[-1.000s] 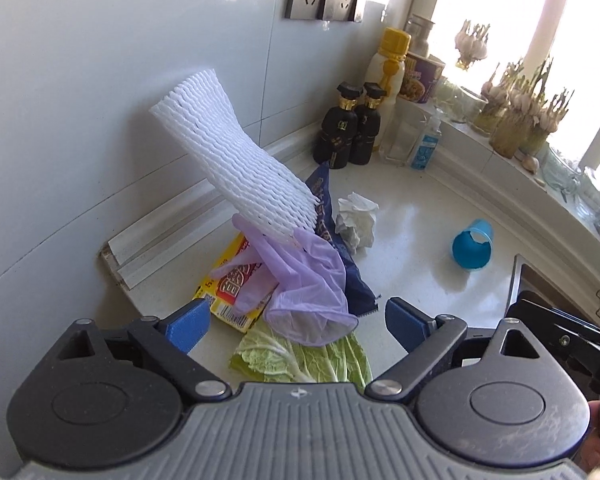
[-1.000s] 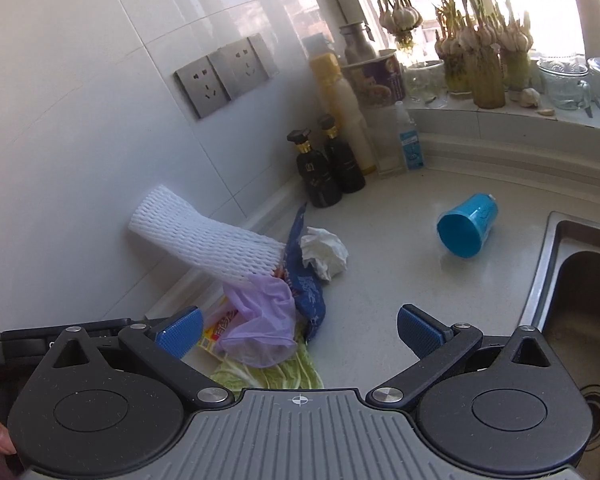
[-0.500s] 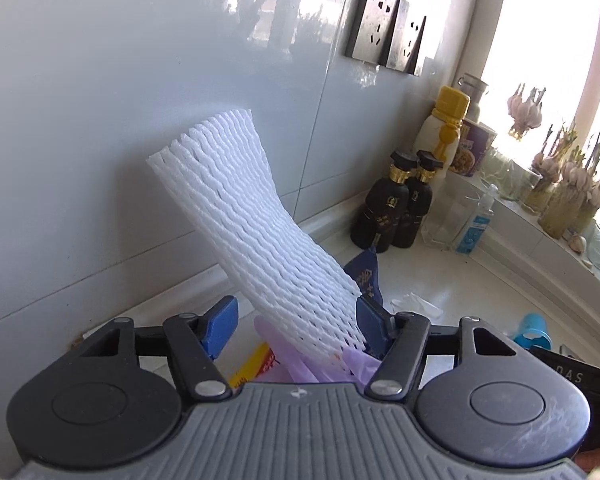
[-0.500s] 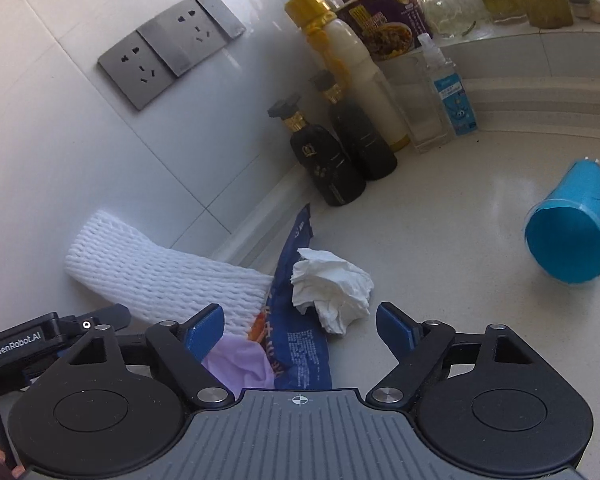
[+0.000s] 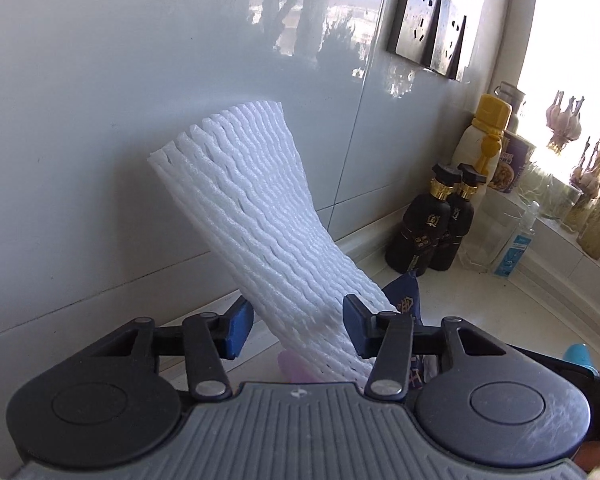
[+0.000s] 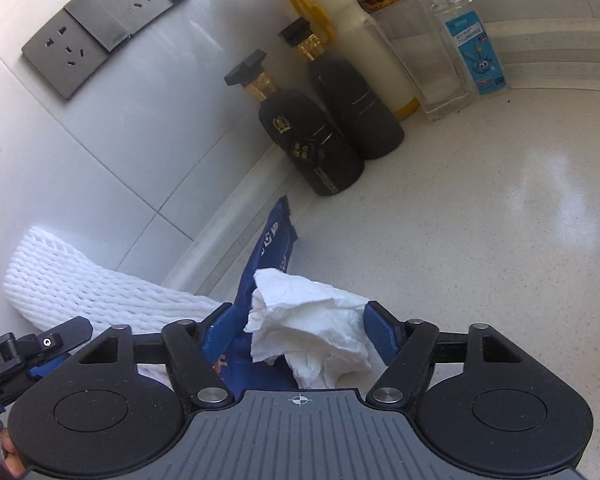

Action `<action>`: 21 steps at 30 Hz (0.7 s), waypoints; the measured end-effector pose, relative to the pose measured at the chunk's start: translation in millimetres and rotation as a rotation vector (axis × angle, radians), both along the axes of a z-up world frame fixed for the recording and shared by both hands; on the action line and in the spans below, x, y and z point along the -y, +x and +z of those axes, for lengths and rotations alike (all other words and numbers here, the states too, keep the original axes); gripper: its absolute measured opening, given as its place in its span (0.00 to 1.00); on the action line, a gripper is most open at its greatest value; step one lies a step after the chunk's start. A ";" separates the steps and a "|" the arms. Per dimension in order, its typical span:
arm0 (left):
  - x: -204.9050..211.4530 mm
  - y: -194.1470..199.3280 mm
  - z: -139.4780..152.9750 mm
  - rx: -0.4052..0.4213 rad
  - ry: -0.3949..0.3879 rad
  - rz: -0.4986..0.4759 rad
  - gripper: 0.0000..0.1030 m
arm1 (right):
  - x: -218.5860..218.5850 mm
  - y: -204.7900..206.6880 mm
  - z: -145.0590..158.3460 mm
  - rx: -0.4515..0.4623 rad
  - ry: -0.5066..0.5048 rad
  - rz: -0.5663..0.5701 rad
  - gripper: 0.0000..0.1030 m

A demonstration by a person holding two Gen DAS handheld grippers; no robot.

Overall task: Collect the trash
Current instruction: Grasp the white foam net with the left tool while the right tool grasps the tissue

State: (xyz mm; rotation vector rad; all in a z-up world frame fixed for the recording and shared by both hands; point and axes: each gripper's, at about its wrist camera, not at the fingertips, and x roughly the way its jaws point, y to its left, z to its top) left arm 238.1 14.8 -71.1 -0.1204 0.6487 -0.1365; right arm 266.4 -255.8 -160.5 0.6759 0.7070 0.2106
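The left gripper (image 5: pixel 298 330), jaws just closing, straddles a white foam net sleeve (image 5: pixel 260 232) leaning on the wall at the countertop's (image 6: pixel 480 220) back edge. The right gripper (image 6: pixel 300 334), also closing, brackets a crumpled white tissue (image 6: pixel 312 320); firm grip on either cannot be told.

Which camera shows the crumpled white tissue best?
The right wrist view: the crumpled tissue lies fully visible between the right claw fingers, atop a blue wrapper. In the left wrist view it is hidden.

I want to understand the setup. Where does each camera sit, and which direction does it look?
Left wrist: on the left tongs, looking along them at the foam net by the tiled wall; no hand shows.
Right wrist: on the right tongs, looking down at the crumpled tissue; a fingertip shows bottom left.
Shared: foam net, blue wrapper, dark bottles.
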 end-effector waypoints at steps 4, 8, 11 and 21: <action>-1.3 3.3 0.4 0.003 -0.007 0.025 0.17 | 0.2 3.2 -2.9 -0.009 -0.017 -0.023 0.35; -0.2 4.1 2.4 0.000 -0.008 0.034 0.09 | 3.9 -0.4 0.4 -0.019 -0.019 -0.050 0.31; 2.9 0.9 7.5 0.020 0.001 0.027 0.08 | 8.2 -8.3 6.8 -0.009 -0.022 -0.064 0.29; 11.1 -17.5 33.3 0.076 -0.015 -0.015 0.07 | 30.8 -48.7 44.0 0.038 -0.023 -0.134 0.29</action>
